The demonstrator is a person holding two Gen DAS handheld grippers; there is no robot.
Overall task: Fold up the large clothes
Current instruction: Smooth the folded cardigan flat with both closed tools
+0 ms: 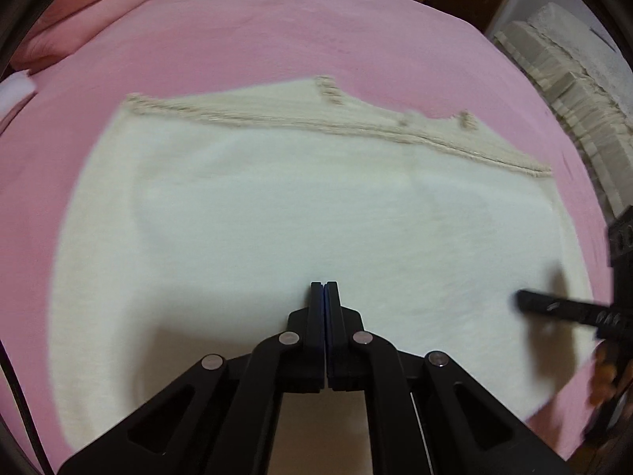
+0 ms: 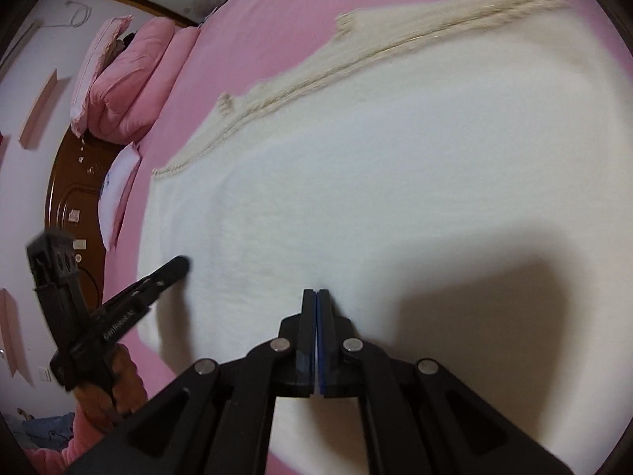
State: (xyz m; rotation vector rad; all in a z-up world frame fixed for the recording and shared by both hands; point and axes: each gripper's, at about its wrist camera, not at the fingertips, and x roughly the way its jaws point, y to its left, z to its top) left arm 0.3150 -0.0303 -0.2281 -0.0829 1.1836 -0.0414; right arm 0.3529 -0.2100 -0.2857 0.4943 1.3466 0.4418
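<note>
Left wrist view: left gripper point(image 1: 324, 284) jaws pressed together, empty, over cream garment point(image 1: 277, 206) spread flat on pink bed point(image 1: 237, 39). Right gripper point(image 2: 316, 291) likewise closed, holding nothing.

A home bedroom. A bed covered by a pink sheet point(image 1: 245, 39) fills both views. In the right wrist view, pink pillows point(image 2: 130, 79) are piled at the upper left against a carved wooden headboard point(image 2: 71, 194). A cream, fringed throw over furniture point(image 1: 569, 79) sits at the left wrist view's right edge.
</note>
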